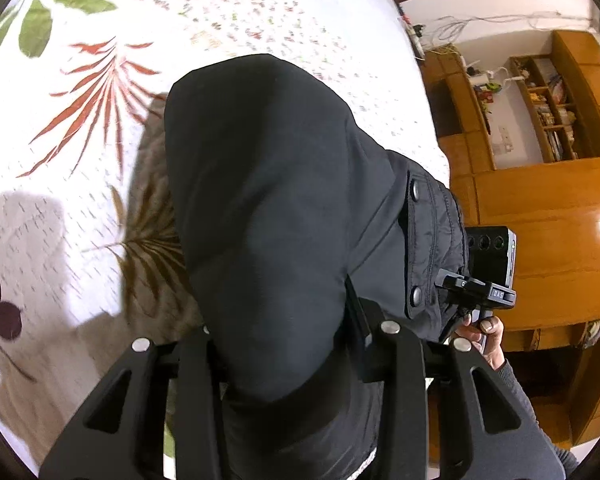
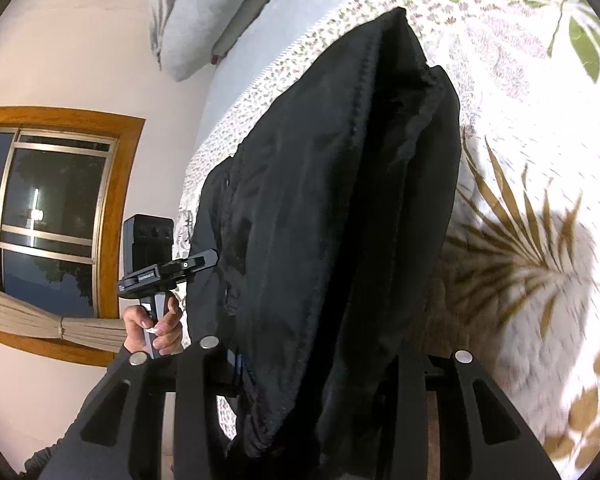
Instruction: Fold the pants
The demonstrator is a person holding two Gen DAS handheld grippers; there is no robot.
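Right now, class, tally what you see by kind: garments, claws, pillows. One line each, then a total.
Black pants: 1
Claws: 2, the left claw and the right claw, each shut on the pants
Grey pillows: 1 stack, number unclear, counted as 1
Total: 4

pants (image 1: 268, 184): black | bedspread (image 1: 80, 128): white w/ red, green, brown leaf print
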